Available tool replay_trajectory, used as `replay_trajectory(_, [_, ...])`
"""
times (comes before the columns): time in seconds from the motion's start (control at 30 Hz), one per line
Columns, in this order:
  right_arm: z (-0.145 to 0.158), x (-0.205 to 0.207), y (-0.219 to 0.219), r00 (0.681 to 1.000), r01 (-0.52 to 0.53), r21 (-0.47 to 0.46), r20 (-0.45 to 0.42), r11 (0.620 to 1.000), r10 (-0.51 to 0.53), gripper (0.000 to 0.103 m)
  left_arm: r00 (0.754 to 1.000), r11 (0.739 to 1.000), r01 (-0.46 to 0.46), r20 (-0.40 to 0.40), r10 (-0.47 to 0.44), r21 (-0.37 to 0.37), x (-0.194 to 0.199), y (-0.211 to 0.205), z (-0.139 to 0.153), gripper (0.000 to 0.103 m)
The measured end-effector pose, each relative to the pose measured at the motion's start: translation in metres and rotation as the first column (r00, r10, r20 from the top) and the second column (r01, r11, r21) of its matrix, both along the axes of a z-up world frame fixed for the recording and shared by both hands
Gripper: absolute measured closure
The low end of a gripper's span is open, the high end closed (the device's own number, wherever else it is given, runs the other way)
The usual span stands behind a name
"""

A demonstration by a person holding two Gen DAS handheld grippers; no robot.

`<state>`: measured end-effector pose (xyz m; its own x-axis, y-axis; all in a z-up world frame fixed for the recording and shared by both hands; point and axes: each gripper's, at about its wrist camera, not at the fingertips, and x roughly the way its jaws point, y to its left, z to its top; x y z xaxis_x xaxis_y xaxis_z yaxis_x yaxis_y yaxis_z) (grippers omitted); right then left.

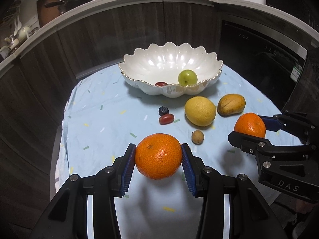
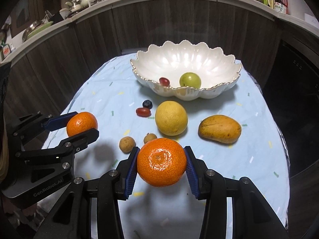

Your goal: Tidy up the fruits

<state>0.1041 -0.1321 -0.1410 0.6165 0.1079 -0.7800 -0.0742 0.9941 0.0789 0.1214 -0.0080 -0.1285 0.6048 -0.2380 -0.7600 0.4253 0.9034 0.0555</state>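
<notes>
In the left wrist view my left gripper [image 1: 158, 155] is shut on an orange tangerine [image 1: 158, 165], lifted off the light blue tablecloth [image 1: 95, 123]. My right gripper [image 2: 161, 162] is shut on a second tangerine [image 2: 161, 171], also held above the cloth. Each gripper shows in the other's view: the right one [image 1: 249, 126] at the right, the left one [image 2: 81, 124] at the left. Farther back stands a white scalloped bowl [image 1: 159, 63] holding a green round fruit [image 1: 187, 77] and a small red fruit [image 1: 160, 84].
On the cloth between the grippers and the bowl lie a yellow citrus [image 2: 171, 118], a mango [image 2: 220, 128], a blueberry [image 2: 147, 104], a red grape-like fruit [image 2: 143, 111] and two brown longans [image 2: 126, 144]. Dark wooden cabinets under a cluttered counter stand behind the table.
</notes>
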Motion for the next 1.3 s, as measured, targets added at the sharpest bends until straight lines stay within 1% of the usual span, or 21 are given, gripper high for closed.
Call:
replay_trajectory(0.13, [0.004, 0.000, -0.006, 1.000, 0.011, 0.007, 0.011, 1.000, -0.011, 0.058, 1.000, 1.000, -0.011, 0.015, 0.011, 0.011, -0.001, -0.006, 0.005, 0.058])
replay_trajectory(0.33, [0.012, 0.000, -0.012, 0.999, 0.029, 0.016, 0.026, 0.999, -0.030, 0.058, 0.999, 0.999, -0.036, 0.018, 0.035, 0.013, 0.001, -0.014, 0.012, 0.058])
replay_trajectory(0.67, [0.025, 0.003, -0.024, 0.997, 0.050, 0.021, 0.063, 0.999, -0.051, 0.058, 0.997, 0.997, -0.071, 0.028, 0.071, 0.004, 0.010, -0.023, 0.024, 0.058])
replay_trajectory(1.3, [0.049, 0.029, -0.055, 0.986, 0.112, 0.024, 0.122, 0.993, -0.114, 0.058, 0.995, 0.997, -0.077, 0.056, 0.078, -0.019, 0.038, -0.045, 0.047, 0.058])
